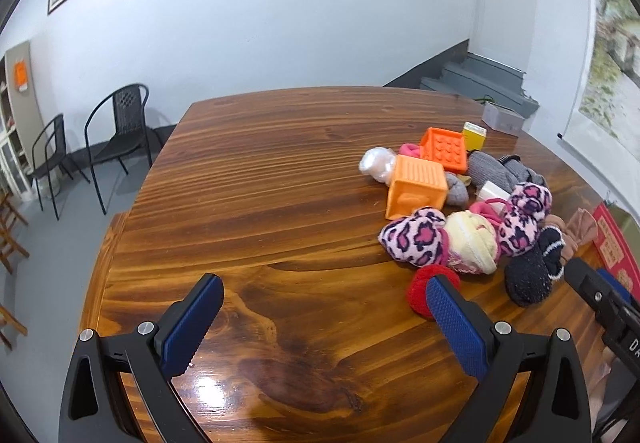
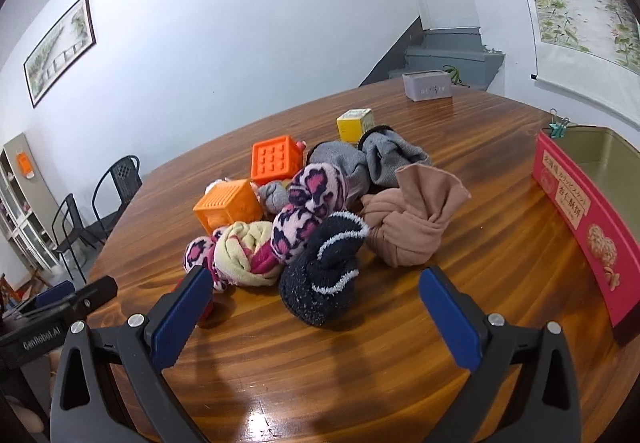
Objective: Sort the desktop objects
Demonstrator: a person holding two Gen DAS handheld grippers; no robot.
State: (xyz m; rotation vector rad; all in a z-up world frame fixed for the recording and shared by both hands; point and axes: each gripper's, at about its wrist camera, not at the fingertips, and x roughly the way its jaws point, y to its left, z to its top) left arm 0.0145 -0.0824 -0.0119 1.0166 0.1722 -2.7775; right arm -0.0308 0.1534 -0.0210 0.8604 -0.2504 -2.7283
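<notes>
A heap of rolled socks and toy cubes lies on the wooden table (image 1: 260, 179). It holds two orange cubes (image 1: 416, 187) (image 2: 276, 159), a yellow box (image 2: 354, 125), pink leopard socks (image 2: 304, 215), a cream sock (image 2: 244, 255), a dark navy sock (image 2: 320, 283), a tan sock (image 2: 408, 219), grey socks (image 2: 376, 155) and a red sock (image 1: 420, 293). My left gripper (image 1: 326, 297) is open over bare wood left of the heap, its right finger in front of the red sock. My right gripper (image 2: 314, 285) is open, and the navy sock sits just ahead between its fingertips.
An open red biscuit tin (image 2: 580, 227) stands at the table's right edge, with binder clips (image 2: 558, 127) behind it. A grey box (image 2: 426, 85) sits at the far edge. Black chairs (image 1: 116, 135) stand on the floor at left, and stairs (image 1: 476, 79) rise beyond the table.
</notes>
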